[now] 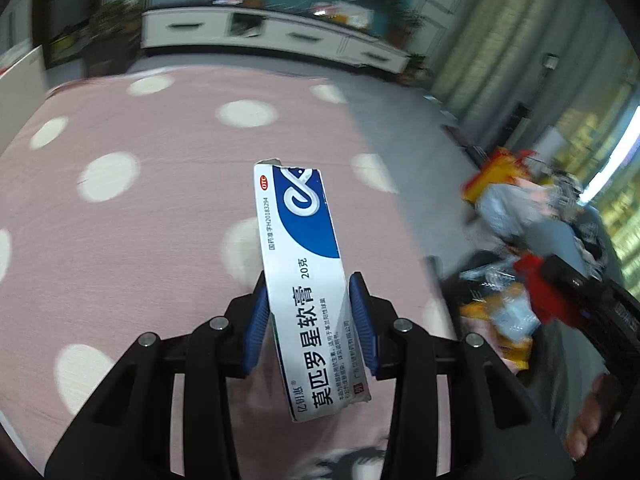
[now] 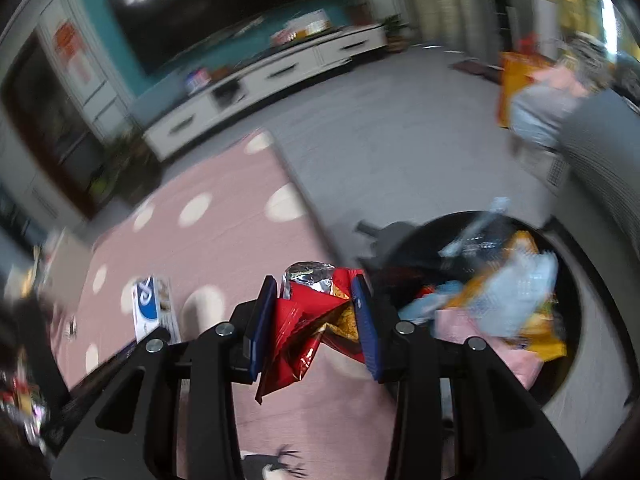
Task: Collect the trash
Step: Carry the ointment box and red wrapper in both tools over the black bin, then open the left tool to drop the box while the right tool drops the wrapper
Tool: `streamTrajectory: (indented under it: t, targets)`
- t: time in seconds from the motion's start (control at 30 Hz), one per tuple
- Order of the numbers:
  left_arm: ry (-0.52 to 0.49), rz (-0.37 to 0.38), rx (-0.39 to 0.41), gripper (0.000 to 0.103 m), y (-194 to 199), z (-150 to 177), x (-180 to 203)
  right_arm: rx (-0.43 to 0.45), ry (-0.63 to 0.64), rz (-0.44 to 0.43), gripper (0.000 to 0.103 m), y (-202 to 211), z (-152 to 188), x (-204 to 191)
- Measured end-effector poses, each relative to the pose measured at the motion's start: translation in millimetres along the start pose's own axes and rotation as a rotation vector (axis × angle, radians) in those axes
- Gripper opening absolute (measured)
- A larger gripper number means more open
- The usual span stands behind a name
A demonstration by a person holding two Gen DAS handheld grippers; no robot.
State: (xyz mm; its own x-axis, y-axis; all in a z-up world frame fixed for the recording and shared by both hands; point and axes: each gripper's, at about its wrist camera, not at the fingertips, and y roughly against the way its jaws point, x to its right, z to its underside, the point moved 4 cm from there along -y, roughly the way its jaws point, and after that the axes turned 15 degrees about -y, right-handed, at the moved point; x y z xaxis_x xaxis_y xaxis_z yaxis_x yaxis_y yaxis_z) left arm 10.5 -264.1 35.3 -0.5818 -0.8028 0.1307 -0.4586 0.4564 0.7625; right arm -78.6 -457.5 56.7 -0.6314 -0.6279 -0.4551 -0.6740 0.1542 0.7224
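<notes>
L gripper (image 1: 310, 320): jaws closed on white-and-blue box (image 1: 306, 280), held lengthwise above pink dotted cloth (image 1: 140, 220). R gripper (image 2: 316, 320): jaws clamped on crumpled red wrapper (image 2: 304, 336), held beside black bin (image 2: 500, 300), which is filled w/ wrappers. Both views blurred.

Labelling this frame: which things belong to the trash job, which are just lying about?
Job:
- ointment box, clamped in left gripper
- red snack wrapper, clamped in right gripper
- black bin with wrappers inside

Lying about:
- pink dotted cloth
- TV
- white cabinet
- curtains
</notes>
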Motion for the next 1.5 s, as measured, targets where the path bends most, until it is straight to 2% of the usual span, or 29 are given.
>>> streamTrajectory:
  t: [0.13, 0.2, 0.4, 0.6, 0.87, 0.93, 0.97, 1.13, 1.27, 1.37, 1.5]
  targets:
    - [-0.103, 0.074, 0.028, 0.040, 1.8, -9.1, 61.2, 0.105, -0.029, 0.096, 0.039, 18.4, -16.9, 31.1]
    - [-0.146, 0.102, 0.037, 0.040, -4.2, -10.6, 92.6, 0.129, -0.041, 0.153, 0.039, 20.3, -22.4, 47.8]
    - [-0.266, 0.184, 0.019, 0.040, -21.0, -5.0, 163.3, 0.117, -0.142, 0.216, 0.039, 16.5, -34.7, 98.4]
    - [-0.339, 0.249, -0.004, 0.041, -38.7, 3.5, 197.2, 0.083, -0.222, 0.232, 0.039, 12.5, -38.4, 133.1]
    - [-0.337, 0.276, -0.025, 0.043, -53.4, 3.5, 202.4, 0.077, -0.230, 0.214, 0.043, 16.7, -36.5, 136.9]
    - [-0.342, 0.275, -0.015, 0.056, -50.9, 2.7, 203.7, 0.072, -0.228, 0.203, 0.046, 17.3, -35.8, 136.5]
    - [-0.342, 0.274, -0.009, 0.070, -49.1, 2.4, 204.4, 0.069, -0.229, 0.195, 0.052, 17.5, -36.7, 136.5]
    - [-0.363, 0.255, 0.025, 0.092, -37.0, -0.5, 205.1, 0.079, -0.250, 0.157, 0.069, 27.0, -38.3, 137.4]
    - [-0.342, 0.270, 0.038, 0.098, -25.0, -3.5, 200.5, 0.107, -0.245, 0.146, 0.078, 39.2, -39.3, 134.9]
    - [-0.321, 0.292, 0.053, 0.100, -13.9, -6.3, 194.1, 0.130, -0.239, 0.148, 0.083, 47.7, -40.6, 133.3]
    - [-0.349, 0.285, 0.077, 0.100, 1.2, -9.1, 192.5, 0.158, -0.217, 0.168, 0.089, 57.5, -41.5, 130.4]
